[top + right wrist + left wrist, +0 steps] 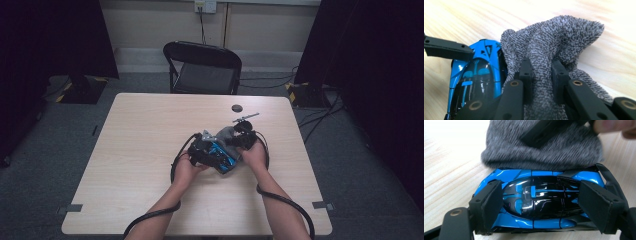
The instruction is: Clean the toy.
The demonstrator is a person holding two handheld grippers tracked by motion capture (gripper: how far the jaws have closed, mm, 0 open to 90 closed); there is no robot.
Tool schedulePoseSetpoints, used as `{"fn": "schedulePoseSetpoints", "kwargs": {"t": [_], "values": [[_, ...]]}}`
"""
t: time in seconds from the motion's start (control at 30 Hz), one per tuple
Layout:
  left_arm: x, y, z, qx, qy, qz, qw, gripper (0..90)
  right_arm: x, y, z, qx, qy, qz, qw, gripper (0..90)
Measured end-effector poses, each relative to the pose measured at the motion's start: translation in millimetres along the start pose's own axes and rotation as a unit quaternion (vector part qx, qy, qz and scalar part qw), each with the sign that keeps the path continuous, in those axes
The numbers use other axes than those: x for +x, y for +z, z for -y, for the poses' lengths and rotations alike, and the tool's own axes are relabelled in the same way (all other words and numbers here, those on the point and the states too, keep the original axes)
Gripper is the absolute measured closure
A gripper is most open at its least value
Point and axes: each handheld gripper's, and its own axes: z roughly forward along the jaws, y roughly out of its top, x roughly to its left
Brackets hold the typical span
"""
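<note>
The bench (150, 150) carries a blue toy car (536, 200) near its middle. The left claw (549, 205) clamps the car lengthwise, probably steadying it for wiping. The right claw (541, 82) pinches a bunched grey cloth (554, 45) against the car's side.

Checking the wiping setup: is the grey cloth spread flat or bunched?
Bunched: the right gripper pinches a fold of the grey cloth, gathered beside the blue car.
</note>
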Motion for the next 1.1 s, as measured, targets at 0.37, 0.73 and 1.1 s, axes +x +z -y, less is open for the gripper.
{"fn": "schedulePoseSetpoints", "kwargs": {"t": [0.37,0.73,1.1], "values": [[0.5,0.3,-0.1,0.000,-0.001,0.002,1.0000,19.7,0.2,2.6,11.3,0.003,-0.010,-0.015,0.9998,75.1],[0.1,-0.1,-1.1,0.006,-0.001,0.000,1.0000,19.7,-5.0,-15.3,32.5,0.002,-0.026,-0.026,0.9993,75.0],[0.0,0.1,-3.4,0.015,0.000,-0.002,0.9999,19.7,-9.8,-37.0,56.5,0.008,-0.030,-0.037,0.9988,75.0]]}}
